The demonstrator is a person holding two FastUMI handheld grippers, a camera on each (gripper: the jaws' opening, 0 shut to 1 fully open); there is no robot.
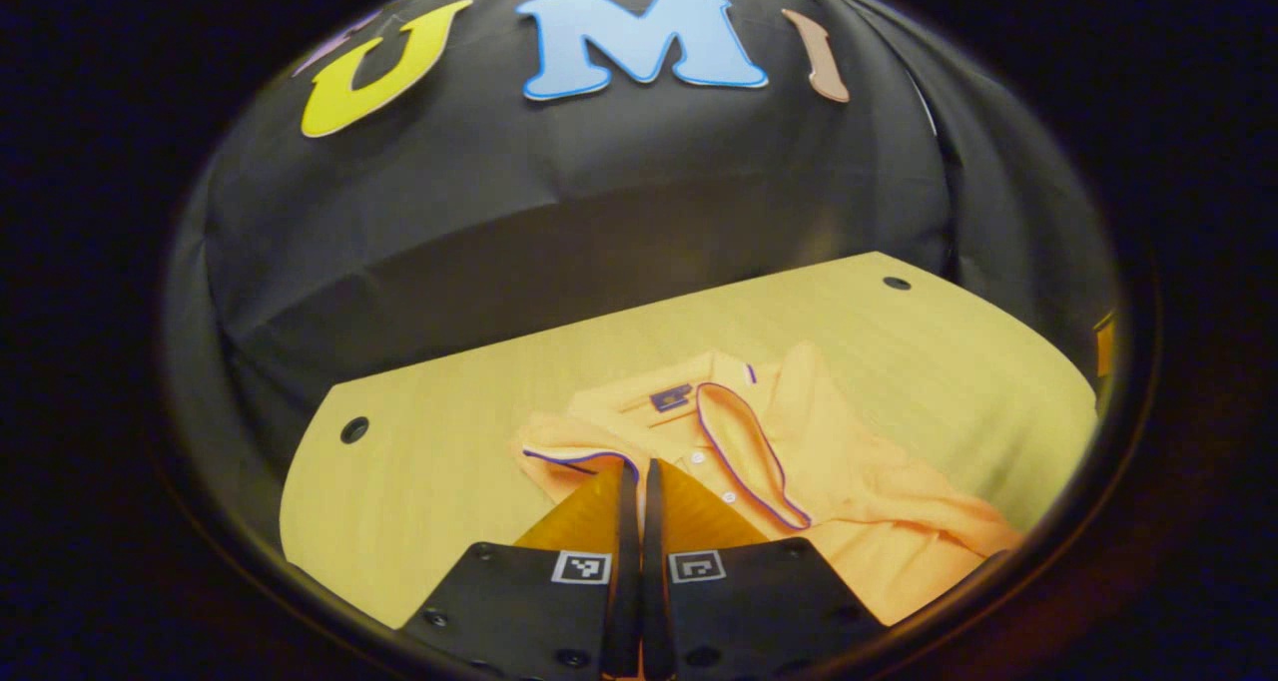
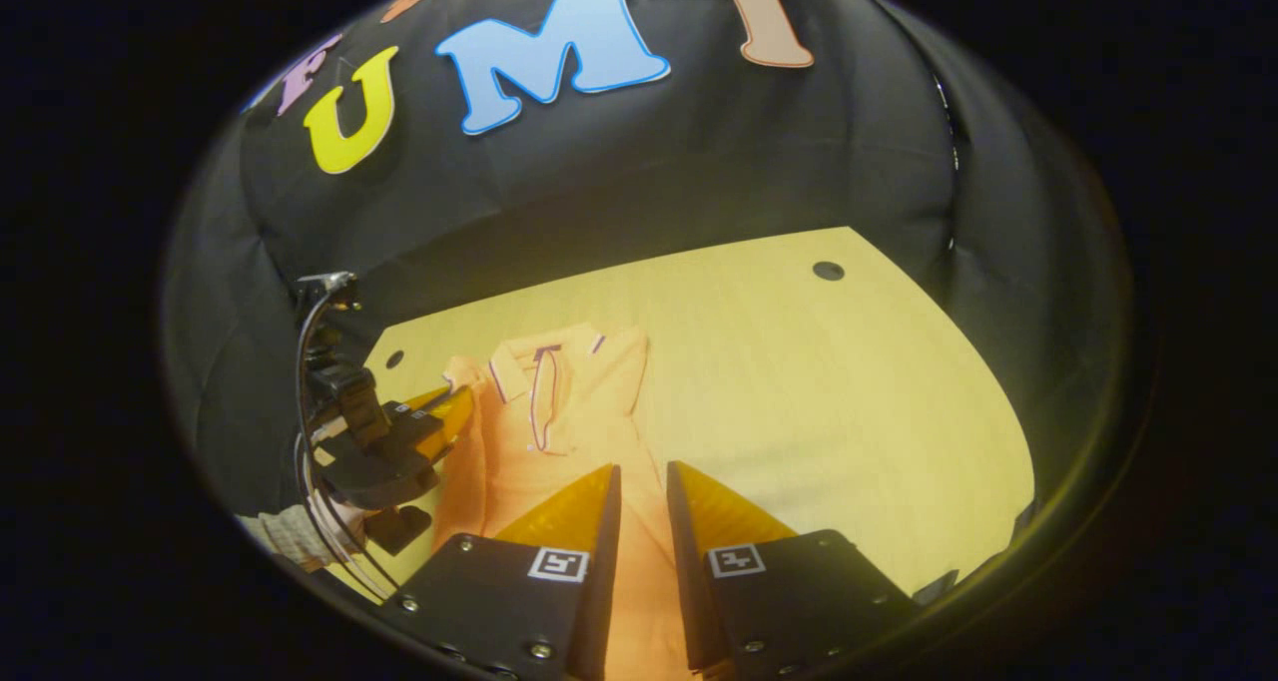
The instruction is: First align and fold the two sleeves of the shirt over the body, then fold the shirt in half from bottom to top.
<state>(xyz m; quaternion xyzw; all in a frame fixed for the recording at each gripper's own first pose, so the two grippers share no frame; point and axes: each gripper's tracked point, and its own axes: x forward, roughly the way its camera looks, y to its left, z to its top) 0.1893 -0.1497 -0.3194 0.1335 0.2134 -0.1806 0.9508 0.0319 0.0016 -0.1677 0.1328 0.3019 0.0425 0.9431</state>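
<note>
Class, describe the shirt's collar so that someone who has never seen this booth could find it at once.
Start at the pale wooden table in front of the black cloth wall. On it lies one orange shirt. Its collar sits at the end nearest the wall, edged with a thin dark purple line, which the plain body fabric lacks.

Right gripper [image 2: 642, 486] at bottom, fingers a narrow gap apart, orange fabric showing between them; grip on cloth can't be told. Orange shirt [image 2: 554, 431] lies on wooden table [image 2: 799, 391], collar at far end, purple-trimmed sleeve folded over chest, body running near toward the fingers. Left gripper [image 2: 454, 406] at left, tips at the shirt's left shoulder edge, jaws look closed; pinch unclear. Hand with checked sleeve [image 2: 285, 536] behind it. Round hole [image 2: 828, 271] in table at far right.
</note>
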